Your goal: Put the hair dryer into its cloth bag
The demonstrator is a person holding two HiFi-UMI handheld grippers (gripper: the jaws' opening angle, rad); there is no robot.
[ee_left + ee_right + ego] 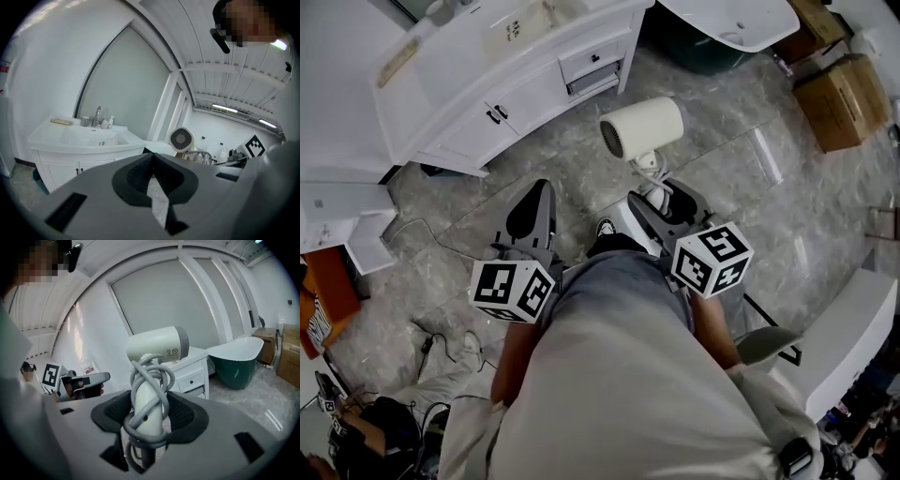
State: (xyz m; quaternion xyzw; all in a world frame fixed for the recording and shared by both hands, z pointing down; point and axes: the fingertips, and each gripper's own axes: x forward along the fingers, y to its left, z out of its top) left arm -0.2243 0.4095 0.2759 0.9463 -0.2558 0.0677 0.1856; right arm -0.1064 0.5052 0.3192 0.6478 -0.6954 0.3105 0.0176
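Closest, over the person's lap in the head view: left hand-held gripper (pixel 540 192) pressed together on nothing, right hand-held gripper (pixel 661 202) pinching the handle of the hair dryer (pixel 642 127), held upright above the marble floor (pixel 741 187). Only in the right gripper view: grey cord (pixel 149 376) wound round that handle. Only in the left gripper view: the dryer's round grille (pixel 181 138). Farther off, white washbasin cabinet (pixel 487 94); beyond, green bathtub (pixel 234 359) and cardboard boxes (pixel 839 103).
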